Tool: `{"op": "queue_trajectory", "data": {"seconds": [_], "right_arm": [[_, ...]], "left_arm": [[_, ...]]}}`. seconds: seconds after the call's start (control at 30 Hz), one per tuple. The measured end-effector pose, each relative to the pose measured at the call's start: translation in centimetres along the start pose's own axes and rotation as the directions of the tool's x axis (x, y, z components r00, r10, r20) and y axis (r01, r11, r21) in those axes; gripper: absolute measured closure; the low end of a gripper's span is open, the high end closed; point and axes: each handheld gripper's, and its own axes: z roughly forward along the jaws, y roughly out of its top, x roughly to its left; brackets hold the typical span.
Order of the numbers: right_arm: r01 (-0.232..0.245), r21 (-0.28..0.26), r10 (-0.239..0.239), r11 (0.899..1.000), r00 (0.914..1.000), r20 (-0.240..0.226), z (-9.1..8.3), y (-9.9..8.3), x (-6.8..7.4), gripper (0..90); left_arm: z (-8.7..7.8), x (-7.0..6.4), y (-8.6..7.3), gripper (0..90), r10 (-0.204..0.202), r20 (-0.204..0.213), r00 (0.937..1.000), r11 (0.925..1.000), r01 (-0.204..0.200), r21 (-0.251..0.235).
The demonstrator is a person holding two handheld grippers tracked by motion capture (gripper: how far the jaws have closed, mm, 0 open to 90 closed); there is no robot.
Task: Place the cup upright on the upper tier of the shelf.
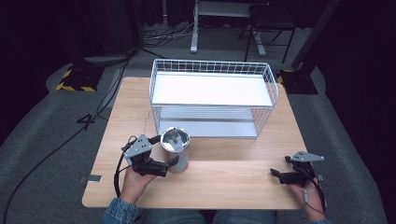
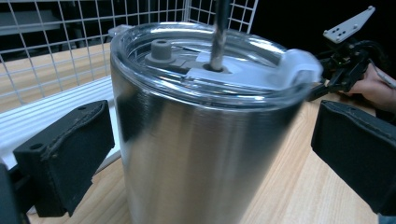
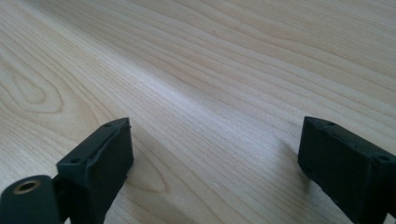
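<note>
Steel tumbler (image 1: 175, 149) upright on bench (image 1: 224, 182), at 6 o'clock from wire rack (image 1: 212, 98), between spread-apart left tool (image 1: 164, 154) jaws: likely rigid, slick, top-heavy with straw (image 2: 218, 32), best gripped mid-body; right tool (image 1: 280, 173) apart, empty, at 3 o'clock.

A light wooden bench (image 1: 233, 179) with a pale grain stood on grey carpet (image 1: 42, 140) in a dim room, the far edges falling into near-black shadow. Black cables (image 1: 56, 149) trailed over the floor at the left, and more lay tangled near the top. A yellow-and-black striped base (image 1: 74, 81) sat off the bench's far left corner, a dark stand base (image 1: 296, 79) off the far right. Behind them rose the white leg of a desk (image 1: 194, 28) and thin dark chair legs (image 1: 273, 32). Light fell brightest on the bench top.
</note>
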Motion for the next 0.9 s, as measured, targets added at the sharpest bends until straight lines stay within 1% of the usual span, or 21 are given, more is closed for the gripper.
{"op": "queue_trajectory", "data": {"seconds": [0.03,0.07,0.1,0.2,0.23,0.33,0.4,0.47,0.6,0.63,0.77,0.8,0.9], "right_arm": [[-0.001,0.000,0.001,1.000,1.0000,0.001,0.0,0.0,0.0,10.7],[-0.001,0.000,0.001,1.000,1.0000,0.001,0.0,0.0,0.0,10.7],[-0.001,0.000,0.001,1.000,1.0000,0.001,0.0,0.0,0.0,10.8],[-0.001,0.000,0.001,1.000,1.0000,0.001,0.0,0.0,0.0,10.7],[-0.002,0.000,0.002,1.000,1.0000,0.002,0.0,0.0,0.0,10.7],[-0.004,0.000,0.004,1.000,1.0000,0.003,0.0,0.0,0.0,10.7],[-0.005,0.000,0.005,1.000,1.0000,0.004,0.0,0.0,0.0,10.7],[-0.007,0.001,0.007,1.000,1.0000,0.005,0.0,0.0,0.0,10.7],[-0.009,0.001,0.009,1.000,0.9999,0.007,0.0,0.0,0.0,10.7],[-0.010,0.000,0.010,1.000,0.9999,0.007,0.0,0.0,0.0,10.7],[-0.010,0.000,0.010,1.000,0.9999,0.009,0.0,0.0,0.0,10.8],[-0.010,0.000,0.010,1.000,0.9999,0.010,0.0,0.0,0.0,10.8],[-0.011,0.000,0.011,1.000,0.9999,0.012,0.0,0.0,0.0,10.8]], "left_arm": [[0.4,0.0,0.0,0.0,-0.004,0.002,1.0000,1.0000,0.004,0.007],[0.4,0.0,0.0,0.0,-0.004,0.002,1.0000,1.0000,0.004,0.007],[0.7,-0.1,0.1,0.0,0.010,-0.012,0.9999,0.9998,-0.010,0.015],[1.1,0.0,0.1,0.0,0.009,-0.016,0.9998,0.9999,-0.009,0.008],[1.3,0.0,0.1,0.0,0.002,-0.019,0.9998,1.0000,-0.002,0.007],[1.6,0.1,0.0,0.0,0.002,-0.020,0.9998,0.9999,-0.002,0.011],[1.9,0.2,0.0,0.0,-0.003,-0.016,0.9999,1.0000,0.003,0.008],[2.2,0.1,0.0,0.0,0.006,-0.020,0.9998,1.0000,-0.006,0.003],[2.5,0.1,0.0,0.0,0.003,-0.019,0.9998,1.0000,-0.003,0.001],[2.7,0.1,-0.1,0.0,0.003,-0.019,0.9998,1.0000,-0.003,-0.006],[3.0,0.1,-0.1,0.0,0.005,-0.024,0.9997,0.9999,-0.005,-0.012],[3.1,0.1,-0.1,0.0,0.001,-0.024,0.9997,0.9999,-0.001,-0.013],[3.3,0.0,-0.2,0.0,-0.001,-0.034,0.9994,0.9998,0.000,-0.018]]}}
